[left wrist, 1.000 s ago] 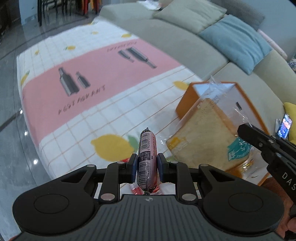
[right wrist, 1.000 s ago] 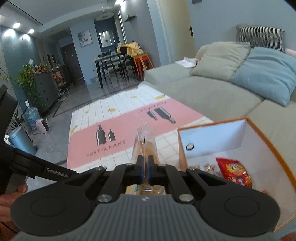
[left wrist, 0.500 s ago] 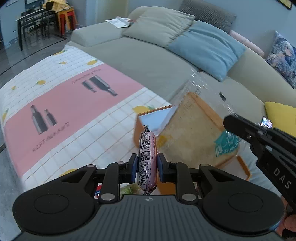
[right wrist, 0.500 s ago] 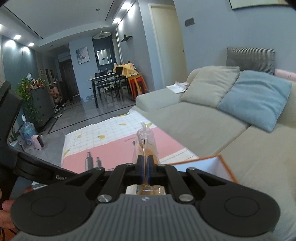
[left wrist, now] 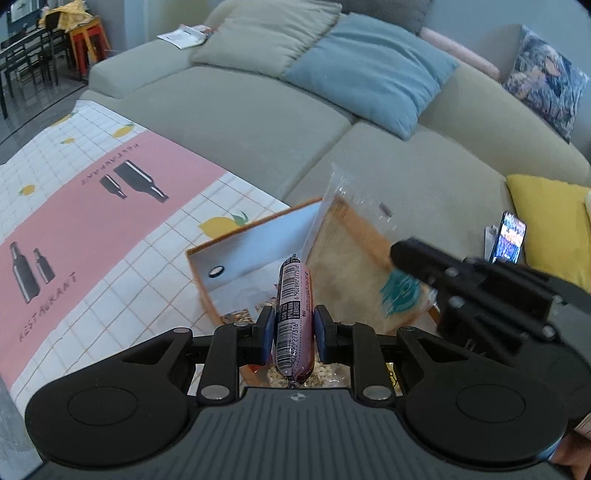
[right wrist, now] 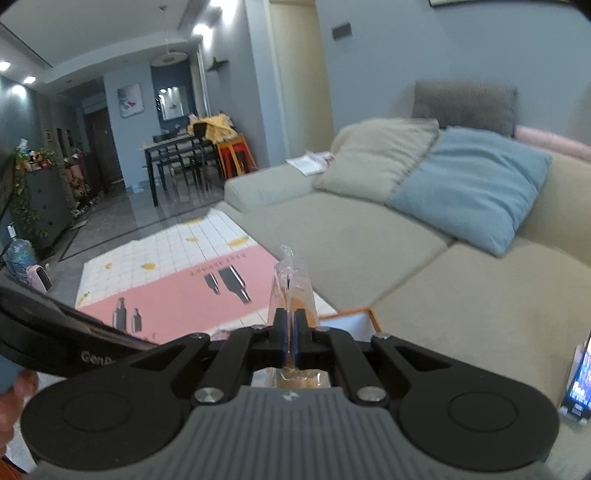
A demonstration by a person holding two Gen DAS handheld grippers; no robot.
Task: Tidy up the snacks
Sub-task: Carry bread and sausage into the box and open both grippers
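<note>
Closest to me, my left gripper [left wrist: 294, 329] pinches a pink sausage stick [left wrist: 294, 317] by its lower half, its pads pressed on both sides so the stick stands upright along the fingers, barcode label facing me. My right gripper [right wrist: 290, 329] has its jaws pressed together on the clear wrapper of a bag of sliced bread [left wrist: 354, 273]; in the right wrist view I see only a thin edge of that bag [right wrist: 291, 291] sticking up past the fingertips. In the left wrist view the right gripper [left wrist: 400, 254] comes in from the right as a blurred black shape and holds the bread tilted over the box. Just past the sausage lies an open box [left wrist: 243, 251] with orange edges and a pale inside wall with a round hole in it; some snacks lie on its floor, partly hidden by my left gripper, and I cannot tell what they are. The box sits on a cloth [left wrist: 103, 206] with a white grid, lemons and a pink band printed with bottles. Beyond and to the right stretches a grey-green sofa [left wrist: 251, 122], with a phone [left wrist: 509, 238] propped on its seat beside a yellow cushion [left wrist: 550, 221]. Further back on it are a blue pillow [left wrist: 373, 70], a beige pillow [left wrist: 266, 33] and some papers [left wrist: 186, 34]. Farthest off stand a dark dining table [right wrist: 173, 155] and an orange stool [right wrist: 236, 155].
</note>
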